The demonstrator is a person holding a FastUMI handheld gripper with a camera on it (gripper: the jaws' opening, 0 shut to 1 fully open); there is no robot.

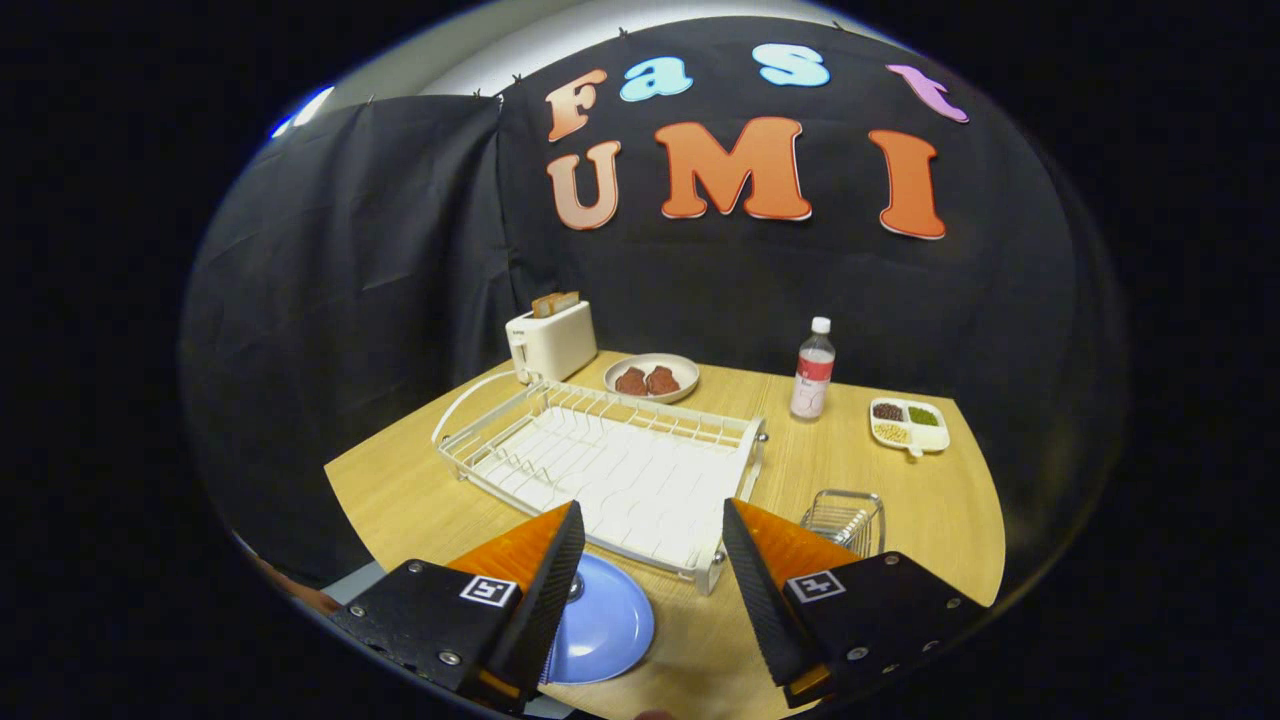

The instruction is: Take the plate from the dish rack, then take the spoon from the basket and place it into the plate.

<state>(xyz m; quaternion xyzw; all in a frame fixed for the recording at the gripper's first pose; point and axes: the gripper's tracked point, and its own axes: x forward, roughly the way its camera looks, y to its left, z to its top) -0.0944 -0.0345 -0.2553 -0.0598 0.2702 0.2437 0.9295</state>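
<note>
The blue plate (605, 625) lies flat on the wooden table (900, 500), just in front of the white dish rack (610, 470), whose slots stand bare. My left finger covers the plate's left part. A small shiny metal piece (575, 588) shows on the plate right at that finger's inner edge; it may be the spoon, mostly hidden. The small wire basket (845, 520) stands right of the rack, just beyond my right finger, with nothing visible in it. My gripper (652, 510) hangs above the rack's near edge, open, with nothing between its fingers.
A white toaster (550, 340) with toast stands behind the rack's far left corner. Beside it is a bowl (652, 377) with brown pieces. Further right are a bottle (813, 370) and a divided snack dish (908, 423). The table's edge runs close below the plate.
</note>
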